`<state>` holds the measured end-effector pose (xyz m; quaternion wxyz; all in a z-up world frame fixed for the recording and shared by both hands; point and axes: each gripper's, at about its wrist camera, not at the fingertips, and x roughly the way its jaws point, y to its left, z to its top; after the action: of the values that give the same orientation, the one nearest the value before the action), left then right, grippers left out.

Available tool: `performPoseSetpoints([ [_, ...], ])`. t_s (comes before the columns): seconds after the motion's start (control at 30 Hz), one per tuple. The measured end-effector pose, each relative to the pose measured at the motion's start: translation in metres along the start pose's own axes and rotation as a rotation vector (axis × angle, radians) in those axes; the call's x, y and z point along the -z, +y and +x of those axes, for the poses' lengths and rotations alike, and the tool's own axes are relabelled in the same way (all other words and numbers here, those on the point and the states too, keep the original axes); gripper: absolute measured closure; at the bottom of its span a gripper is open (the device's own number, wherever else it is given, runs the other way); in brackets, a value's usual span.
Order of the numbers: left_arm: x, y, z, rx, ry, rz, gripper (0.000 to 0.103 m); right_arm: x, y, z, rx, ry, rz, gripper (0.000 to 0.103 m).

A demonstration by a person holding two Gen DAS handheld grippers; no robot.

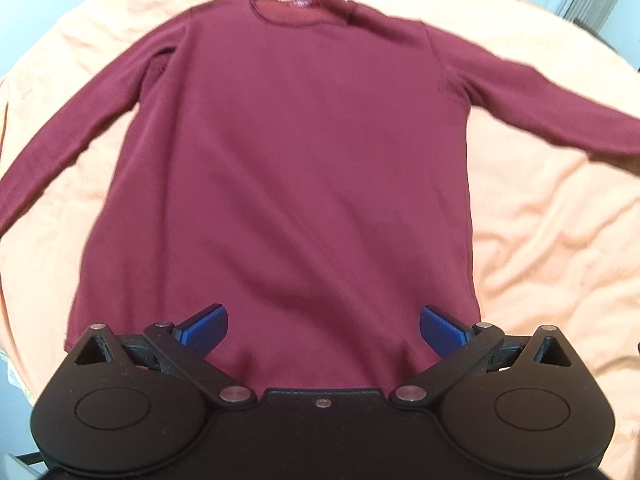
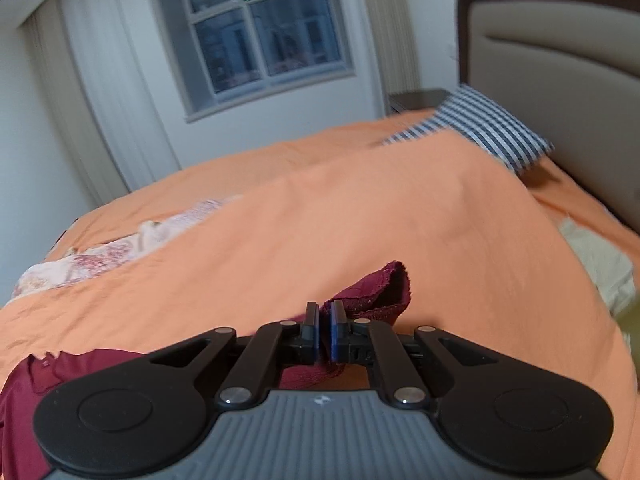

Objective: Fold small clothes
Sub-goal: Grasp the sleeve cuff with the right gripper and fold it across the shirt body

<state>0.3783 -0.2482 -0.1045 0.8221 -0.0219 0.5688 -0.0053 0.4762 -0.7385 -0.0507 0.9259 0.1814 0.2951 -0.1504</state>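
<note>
While shirt [image 1: 296, 152] lies flat, face up on orange bed [image 1: 540, 220], sleeves spread | left gripper [image 1: 323, 326] wide apart over hem, holding nothing | right gripper [image 2: 325, 330] pinched on cuff [image 2: 376, 292], raised off bed | pillow [image 2: 480, 128] by headboard.

Your left wrist camera looks down from above the bottom edge of the dark red shirt [image 1: 304, 152], toward its neck, so you see almost all of it on the orange bed cover [image 1: 552, 216]. Your right wrist camera sits low and close to the cover, facing the window [image 2: 264, 28] and headboard [image 2: 552, 52]. Both views share the shirt and cover.
</note>
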Motion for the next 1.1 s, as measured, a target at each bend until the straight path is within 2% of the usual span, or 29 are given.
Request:
performPoseSetpoints([
  [0.2, -0.009, 0.037, -0.017, 0.044, -0.050, -0.007, 0.001, -0.013, 0.050, -0.024, -0.020, -0.047, -0.052, 0.097],
  [0.3, -0.016, 0.062, -0.018, 0.069, -0.059, -0.018, 0.001, -0.017, 0.093, -0.036, -0.035, -0.078, -0.105, 0.097],
  [0.43, -0.028, 0.103, -0.019, 0.089, -0.066, -0.039, 0.001, -0.021, 0.166, -0.048, -0.081, -0.122, -0.184, 0.097],
  [0.6, -0.043, 0.162, -0.017, 0.098, -0.072, -0.058, 0.001, -0.011, 0.273, -0.051, -0.170, -0.148, -0.277, 0.097],
  [0.73, -0.052, 0.212, -0.015, 0.080, -0.074, -0.069, 0.001, 0.011, 0.351, -0.043, -0.240, -0.137, -0.333, 0.097],
  [0.87, -0.056, 0.263, -0.010, 0.063, -0.070, -0.116, 0.001, 0.047, 0.423, -0.028, -0.310, -0.086, -0.371, 0.097],
  [1.1, -0.049, 0.331, 0.003, 0.023, -0.027, -0.169, 0.001, 0.133, 0.504, 0.015, -0.358, 0.059, -0.456, 0.097],
])
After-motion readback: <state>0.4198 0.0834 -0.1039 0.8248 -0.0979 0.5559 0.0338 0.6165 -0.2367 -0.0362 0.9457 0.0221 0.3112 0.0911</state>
